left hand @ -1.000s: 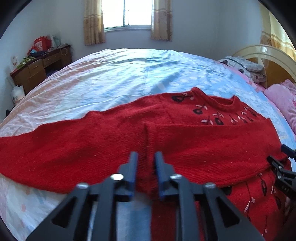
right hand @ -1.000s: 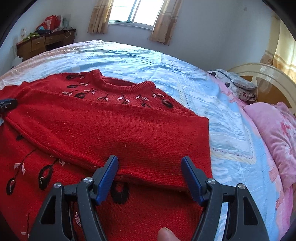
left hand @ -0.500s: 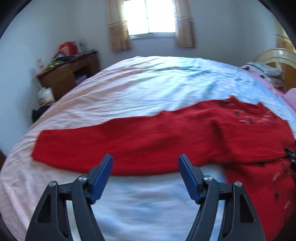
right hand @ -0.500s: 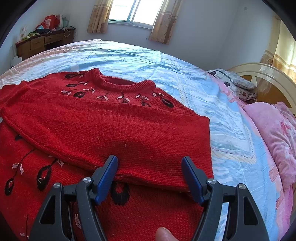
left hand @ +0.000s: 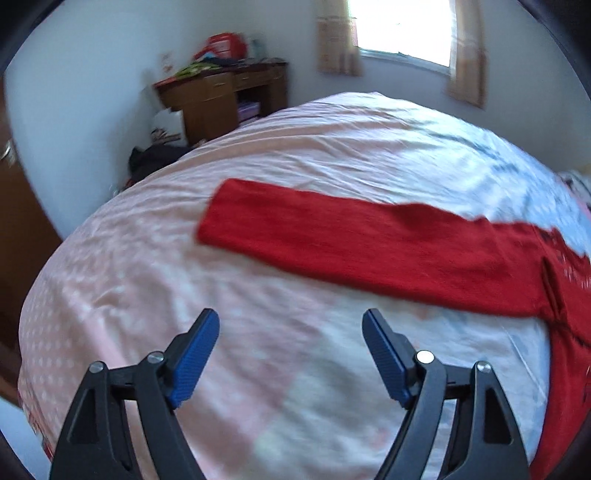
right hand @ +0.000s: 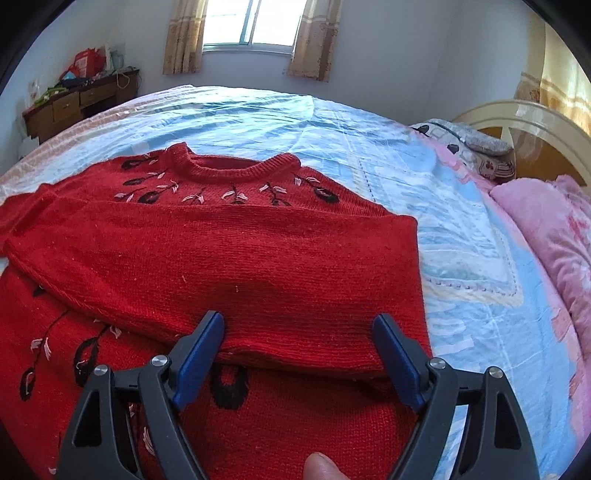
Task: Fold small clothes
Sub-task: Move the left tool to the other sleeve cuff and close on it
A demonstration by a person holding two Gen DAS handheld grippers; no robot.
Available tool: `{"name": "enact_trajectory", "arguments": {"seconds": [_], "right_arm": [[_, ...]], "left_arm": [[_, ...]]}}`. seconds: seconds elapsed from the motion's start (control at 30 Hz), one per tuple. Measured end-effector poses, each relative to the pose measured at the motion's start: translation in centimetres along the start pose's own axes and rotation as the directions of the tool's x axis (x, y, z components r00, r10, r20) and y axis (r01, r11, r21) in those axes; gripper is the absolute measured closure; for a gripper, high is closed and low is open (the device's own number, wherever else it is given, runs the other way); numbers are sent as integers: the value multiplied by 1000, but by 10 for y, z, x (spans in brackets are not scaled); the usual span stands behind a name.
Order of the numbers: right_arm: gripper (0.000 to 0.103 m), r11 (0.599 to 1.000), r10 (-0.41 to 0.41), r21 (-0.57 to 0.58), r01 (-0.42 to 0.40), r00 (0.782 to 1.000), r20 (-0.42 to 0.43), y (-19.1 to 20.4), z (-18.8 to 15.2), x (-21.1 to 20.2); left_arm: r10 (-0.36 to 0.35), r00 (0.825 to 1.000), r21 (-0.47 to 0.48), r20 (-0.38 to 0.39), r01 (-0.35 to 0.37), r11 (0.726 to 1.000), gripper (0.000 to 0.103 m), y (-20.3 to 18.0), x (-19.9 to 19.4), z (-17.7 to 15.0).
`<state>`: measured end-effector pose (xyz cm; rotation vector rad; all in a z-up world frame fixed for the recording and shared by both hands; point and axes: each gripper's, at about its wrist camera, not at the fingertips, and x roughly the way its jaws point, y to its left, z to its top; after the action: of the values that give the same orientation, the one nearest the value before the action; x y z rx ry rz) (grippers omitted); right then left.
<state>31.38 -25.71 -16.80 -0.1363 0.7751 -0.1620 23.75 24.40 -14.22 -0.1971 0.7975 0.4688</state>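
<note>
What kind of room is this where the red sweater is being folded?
Most likely a home bedroom: the sweater lies on a made bed with a headboard, pink bedding beside it, and a cluttered wooden desk under a curtained window.

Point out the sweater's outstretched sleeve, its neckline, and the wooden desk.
outstretched sleeve (left hand: 332, 236), left wrist view, on the middle of the sleeve's length.
neckline (right hand: 229, 170), right wrist view, on the ribbed collar's front edge.
wooden desk (left hand: 218, 99), left wrist view, on the drawer front.
</note>
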Motion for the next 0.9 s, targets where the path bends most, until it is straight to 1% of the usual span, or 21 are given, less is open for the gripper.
{"name": "enact_trajectory", "arguments": {"seconds": [0.17,0.27,0.3,0.37,0.4,0.43,0.47,0.5,0.53,0.57,0.63,0.7,0.73,0.83,0.9], "right_arm": [[20,1000,2,8,-2,1000,12,0,-2,-1],[20,1000,12,20,-13,1000,17,-2,-2,-2],[20,1000,16,24,-17,1000,18,-3,-2,-2],[20,999,20,28,-21,1000,21,-4,-3,-3],[20,999,19,27,-20,1000,22,-4,-3,-3],[20,999,18,26,-19,1000,22,-4,-3,-3],[20,1000,16,25,-16,1000,23,-4,-4,-3],[20,1000,11,22,-12,1000,25,-4,-4,-4],[20,1000,8,20,-9,1000,27,-4,-4,-4],[20,1000,5,17,-5,1000,28,-3,-4,-4],[20,1000,0,14,-1,1000,30,-2,-4,-5],[19,1000,0,15,0,1000,30,-2,-4,-5],[19,1000,-1,14,0,1000,30,-2,-4,-5],[19,1000,-3,13,2,1000,31,-2,-4,-5],[19,1000,-7,10,7,999,31,-2,-4,-6]], "left_arm": [[-13,1000,-93,-1,13,996,21,14,8,12],[-28,1000,-155,-2,28,988,21,22,16,20],[-48,999,-203,-5,45,978,21,28,21,25],[-67,998,-269,-9,62,961,22,39,28,30],[-90,996,-313,-11,82,946,22,47,34,33],[-102,995,-339,-10,93,936,24,52,39,36],[-113,994,-372,-3,104,922,28,57,44,39],[-127,992,-391,-2,116,913,29,61,47,40],[-141,990,-403,-6,127,907,30,63,49,41],[-151,989,-420,-6,134,898,36,66,54,43],[-182,983,-446,-1,162,880,41,69,62,44],[-203,979,-468,-9,175,866,41,70,69,43],[-208,978,-476,4,185,860,41,71,70,43],[-202,979,-478,15,184,859,41,68,73,43],[-182,983,-467,13,167,868,41,66,77,45]]}}
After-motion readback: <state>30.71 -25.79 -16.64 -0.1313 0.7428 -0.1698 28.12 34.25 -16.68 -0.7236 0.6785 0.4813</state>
